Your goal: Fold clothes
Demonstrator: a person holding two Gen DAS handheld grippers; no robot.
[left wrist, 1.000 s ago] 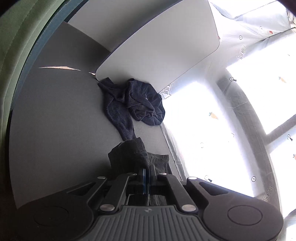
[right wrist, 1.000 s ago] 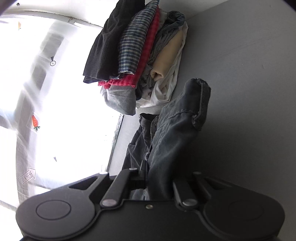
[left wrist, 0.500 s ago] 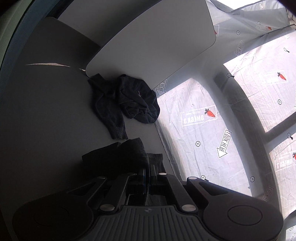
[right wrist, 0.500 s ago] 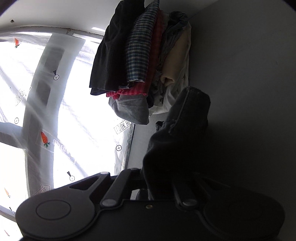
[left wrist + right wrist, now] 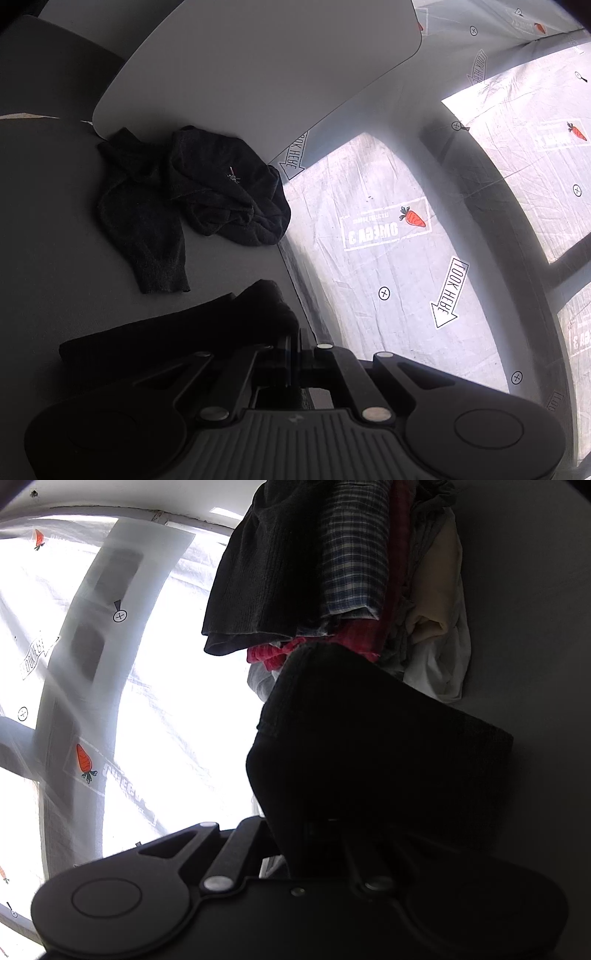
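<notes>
Left wrist view: my left gripper point(image 5: 295, 343) is clamped tight on the edge of a dark garment point(image 5: 177, 339) lying across the near part of the grey table point(image 5: 55, 229). A crumpled black sweater point(image 5: 207, 192) sits farther back.

Right wrist view: my right gripper point(image 5: 332, 827) is pinched shut on the same dark garment point(image 5: 369, 746), which bunches up over its jaws. A stack of folded clothes point(image 5: 351, 572) is beyond.

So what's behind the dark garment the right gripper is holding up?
Behind the dark garment is a stack of clothes: black, blue plaid, red, cream and white layers show. The garment covers the stack's near lower part and the right gripper's fingers.
</notes>
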